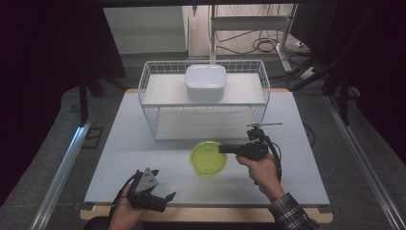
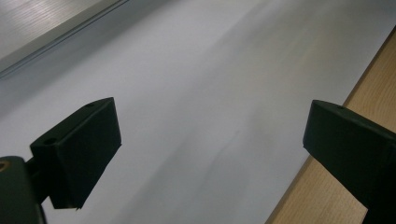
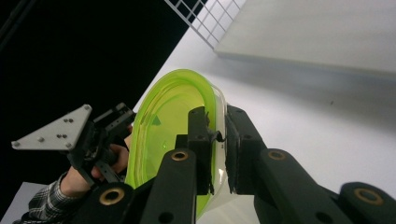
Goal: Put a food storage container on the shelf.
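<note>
Right gripper (image 3: pixel 217 154) clenched on the rim of a green bowl (image 3: pixel 168 126), one jaw inside the rim and one outside, as seen in the right gripper view. In the high view, the same gripper (image 1: pixel 225 149) reaching leftward to the bowl (image 1: pixel 207 158), gripped at its right edge, held by the right hand (image 1: pixel 261 168) with a plaid sleeve (image 1: pixel 292 214) behind it. Bowl at about the middle of the white tabletop (image 1: pixel 143 153), tipped up on edge with its open side turned away from the gripper; whether touching the surface, cannot tell. Just beyond the bowl, a white wire rack (image 1: pixel 203 98) standing at the far half of the tabletop, a white lidded box (image 1: pixel 206 81) resting on its upper shelf. Left gripper (image 1: pixel 165 197) released, jaws spread wide with nothing between them, low at the near left edge of the tabletop, well apart from the bowl, held by the left hand (image 1: pixel 125 211), a grey three-cornered plate (image 1: pixel 148 179) on top. In the left gripper view, jaws wide apart over bare white surface (image 2: pixel 196 93), with a strip of wooden edge (image 2: pixel 327 186) at the right. Beyond the bowl in the right gripper view, the left gripper (image 3: pixel 100 140) and its plate (image 3: pixel 53 130), farther off against a dark background.
</note>
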`<state>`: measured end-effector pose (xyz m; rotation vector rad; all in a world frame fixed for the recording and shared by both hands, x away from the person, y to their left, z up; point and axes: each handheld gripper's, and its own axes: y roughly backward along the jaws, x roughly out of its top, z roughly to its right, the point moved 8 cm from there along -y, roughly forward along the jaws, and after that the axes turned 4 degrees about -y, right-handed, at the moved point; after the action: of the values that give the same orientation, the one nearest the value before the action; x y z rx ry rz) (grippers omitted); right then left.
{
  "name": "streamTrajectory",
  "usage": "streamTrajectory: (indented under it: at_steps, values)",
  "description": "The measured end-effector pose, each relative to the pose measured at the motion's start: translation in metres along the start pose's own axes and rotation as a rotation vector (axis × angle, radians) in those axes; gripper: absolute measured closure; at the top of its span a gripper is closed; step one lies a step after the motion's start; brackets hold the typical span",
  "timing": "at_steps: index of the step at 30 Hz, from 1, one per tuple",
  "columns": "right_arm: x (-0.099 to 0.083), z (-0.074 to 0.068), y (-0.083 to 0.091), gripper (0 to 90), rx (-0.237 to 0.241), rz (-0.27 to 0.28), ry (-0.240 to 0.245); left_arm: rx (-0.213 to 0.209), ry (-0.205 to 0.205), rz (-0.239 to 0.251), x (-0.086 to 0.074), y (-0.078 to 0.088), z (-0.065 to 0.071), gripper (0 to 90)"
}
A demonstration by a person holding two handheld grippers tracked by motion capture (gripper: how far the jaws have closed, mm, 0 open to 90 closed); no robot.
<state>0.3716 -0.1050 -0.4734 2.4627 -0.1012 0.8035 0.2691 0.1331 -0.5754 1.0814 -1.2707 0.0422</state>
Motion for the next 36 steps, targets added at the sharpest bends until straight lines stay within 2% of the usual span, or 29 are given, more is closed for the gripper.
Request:
streamTrajectory:
  at_steps: [24, 36]
  values:
    - [0.044, -0.029, 0.016, 81.7, 0.014, 0.062, 0.043, 0.000, -0.006, -0.003, 0.000, 0.000, 0.000, 3.9]
    - [0.071, -0.044, 0.029, 81.7, 0.028, 0.102, 0.046, 0.001, -0.002, -0.001, 0.000, 0.000, -0.001, 3.9]
